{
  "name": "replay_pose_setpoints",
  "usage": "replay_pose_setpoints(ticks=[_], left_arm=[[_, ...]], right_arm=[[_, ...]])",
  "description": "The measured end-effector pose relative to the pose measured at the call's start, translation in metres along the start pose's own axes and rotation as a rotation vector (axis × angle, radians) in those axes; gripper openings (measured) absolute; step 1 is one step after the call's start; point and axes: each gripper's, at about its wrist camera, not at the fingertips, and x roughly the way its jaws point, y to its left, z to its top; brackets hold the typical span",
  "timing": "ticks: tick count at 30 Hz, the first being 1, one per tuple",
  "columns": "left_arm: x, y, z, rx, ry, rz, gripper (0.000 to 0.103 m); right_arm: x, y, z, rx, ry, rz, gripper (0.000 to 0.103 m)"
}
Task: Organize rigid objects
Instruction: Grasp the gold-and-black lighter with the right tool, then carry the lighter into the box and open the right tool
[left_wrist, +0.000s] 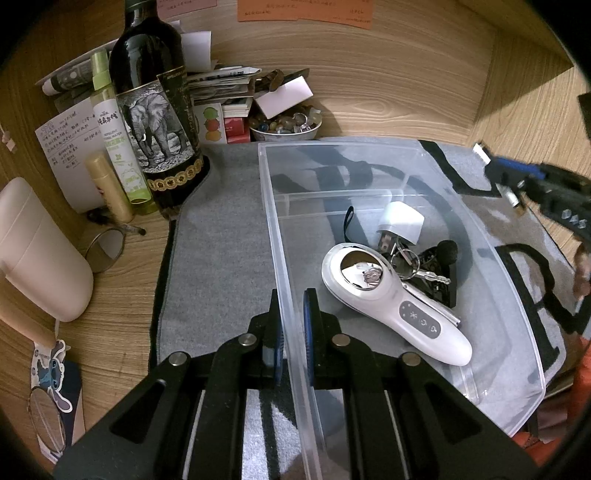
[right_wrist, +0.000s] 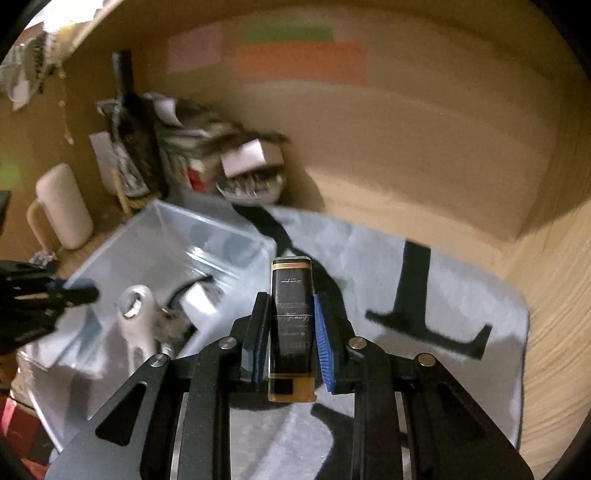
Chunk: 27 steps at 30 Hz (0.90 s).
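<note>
A clear plastic bin (left_wrist: 273, 206) sits on a grey mat (left_wrist: 218, 258). In it lie a white handheld device (left_wrist: 402, 314), a bunch of keys (left_wrist: 417, 267), a white charger plug (left_wrist: 400, 221) and a small black item (left_wrist: 448, 251). My left gripper (left_wrist: 293, 325) is shut on the bin's left wall. My right gripper (right_wrist: 290, 321) is shut on a black and gold box (right_wrist: 291, 317), held above the mat to the right of the bin (right_wrist: 207, 236). The right wrist view is blurred. The right gripper also shows at the right edge of the left wrist view (left_wrist: 517, 181).
A dark wine bottle (left_wrist: 155, 110), a green spray bottle (left_wrist: 114, 136), a gold tube (left_wrist: 109, 188), a bowl of beads (left_wrist: 284, 123), stacked papers (left_wrist: 221, 85) and a pink container (left_wrist: 40, 251) stand left of and behind the bin. Wooden walls enclose the desk.
</note>
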Motion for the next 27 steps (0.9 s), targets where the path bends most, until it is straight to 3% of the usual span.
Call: replay_pose_setpoints(ticks=[6,11,27], left_arm=[[0.0,0.0,0.0,0.0,0.0,0.0,0.009],[0.0,0.0,0.0,0.0,0.0,-0.001,0.009],[0.0,0.0,0.0,0.0,0.0,0.0,0.009]], right_arm=[[-0.022,0.024,0.013,-0.045,-0.068,0.044,0.021],[-0.022,0.046,0.016,-0.091,-0.07,0.096,0.021],[0.038,0.083,-0.002,-0.155,0.109,0.176,0.022]])
